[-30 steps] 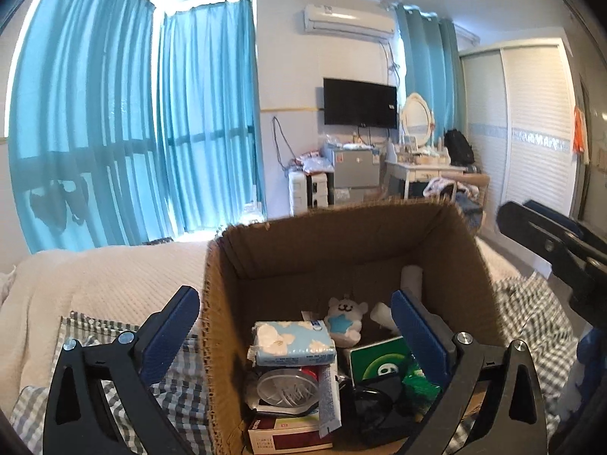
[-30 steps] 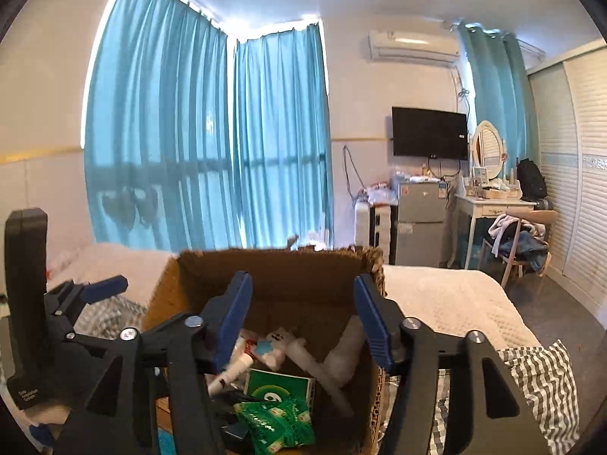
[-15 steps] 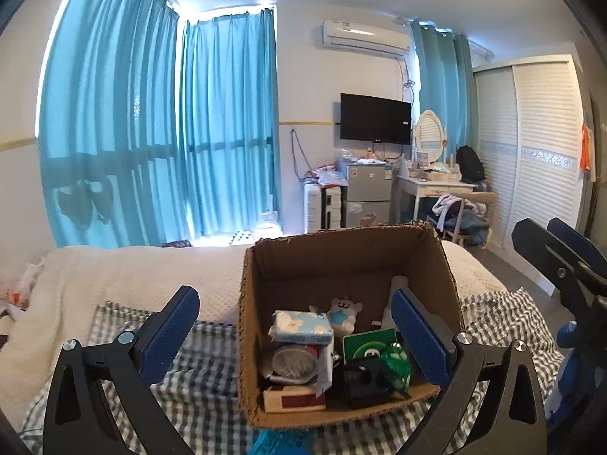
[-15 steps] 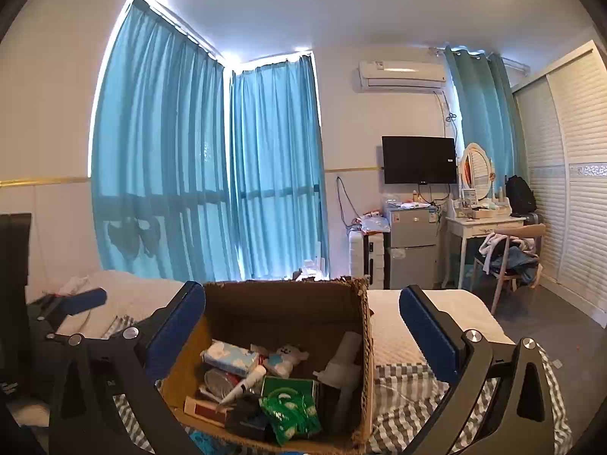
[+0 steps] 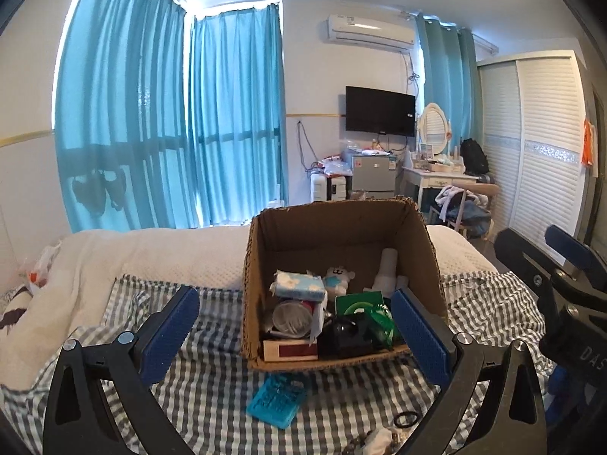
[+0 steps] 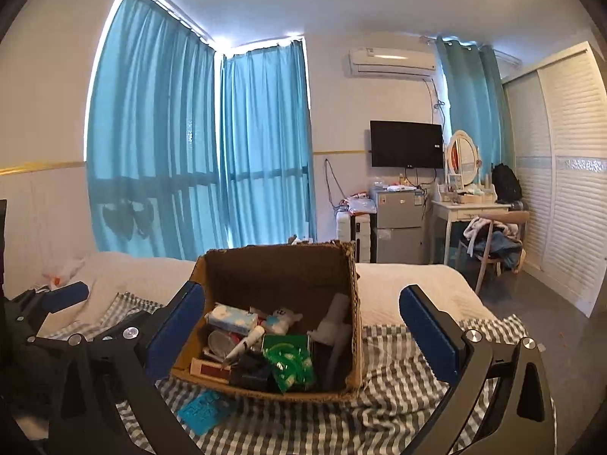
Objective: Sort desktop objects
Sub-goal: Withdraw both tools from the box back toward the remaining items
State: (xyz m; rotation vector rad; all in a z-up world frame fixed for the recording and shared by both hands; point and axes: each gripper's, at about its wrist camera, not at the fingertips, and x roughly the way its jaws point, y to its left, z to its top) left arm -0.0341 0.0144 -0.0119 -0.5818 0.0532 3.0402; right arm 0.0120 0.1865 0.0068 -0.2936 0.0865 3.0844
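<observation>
Bedroom setting: blue curtains point(image 5: 170, 125) cover the far windows, and a bed carries a grey checked cloth point(image 5: 212, 390) over a white blanket point(image 5: 151, 254). An open cardboard box point(image 5: 341, 231) stands upright on the cloth, its near wall low and its far wall tall. Contents include a tissue pack point(image 5: 299, 284), a small plush toy point(image 5: 338, 280), a green packet point(image 5: 360, 305) and a red-and-white carton point(image 5: 290, 349). A blue flat item point(image 5: 276, 400) lies on the cloth just in front of the box's near edge; a black ring point(image 5: 406, 419) lies further right. Bare cloth extends on both sides of the box.

Left gripper point(image 5: 296, 335): released, jaws spread wide, nothing between the pads. Right gripper point(image 6: 299, 335): released, jaws at full spread, framing the box without contact.
</observation>
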